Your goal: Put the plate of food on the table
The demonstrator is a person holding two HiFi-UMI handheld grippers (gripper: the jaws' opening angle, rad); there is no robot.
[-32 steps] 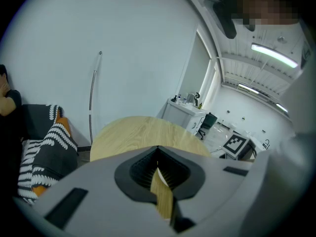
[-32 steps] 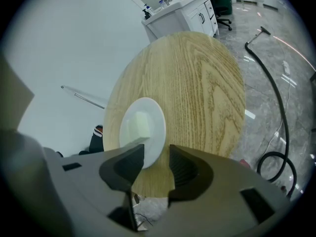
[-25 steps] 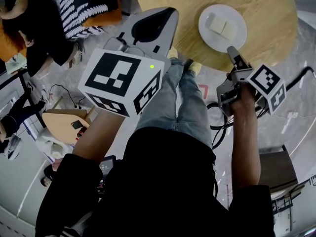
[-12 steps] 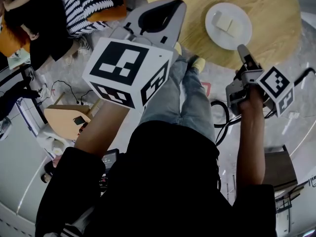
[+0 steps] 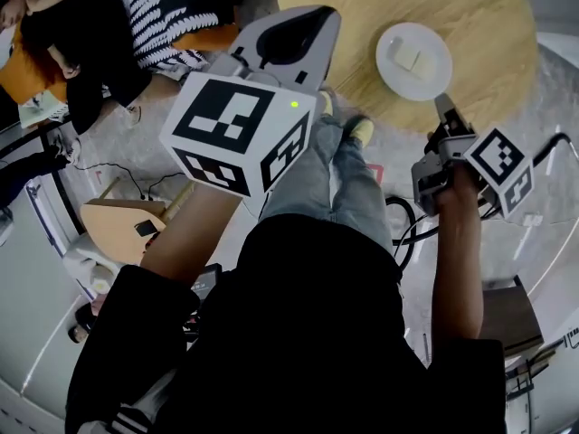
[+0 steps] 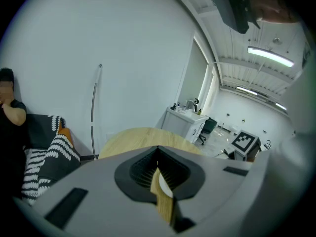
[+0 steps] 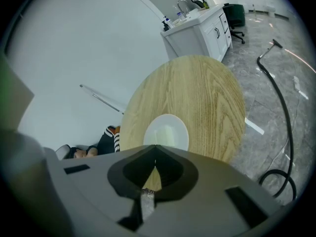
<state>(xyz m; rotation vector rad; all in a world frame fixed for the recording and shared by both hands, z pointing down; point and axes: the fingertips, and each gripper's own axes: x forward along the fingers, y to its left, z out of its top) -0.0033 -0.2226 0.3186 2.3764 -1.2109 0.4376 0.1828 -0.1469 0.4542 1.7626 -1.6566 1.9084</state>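
now, head view: the right gripper (image 5: 445, 108) is held just off the near edge of the round wooden counter (image 5: 488, 25), close to the plate (image 5: 432, 75) but clear of it. a second ago its jaws stood wide; they are closing and meet with nothing between them. the plate itself has not shifted on the counter in that time. judgement: the release is already made and the task looks complete. the left gripper (image 5: 294, 36) is raised over the person's knees, well apart from the plate.

left gripper view: the jaws are pressed together at the tips and pinch nothing. only the counter's far edge (image 6: 133, 137) shows beyond them.

right gripper view: the jaws are pressed together and empty. the plate (image 7: 153, 132) sits flat on the counter (image 7: 207, 98), towards its near edge, directly ahead of the jaws.

condition of the task's thing: the plate is white, round and shallow, level on the wood. the food (image 5: 407, 56) is two pale blocks lying side by side near the plate's middle, neither one over the rim. no spill is visible.
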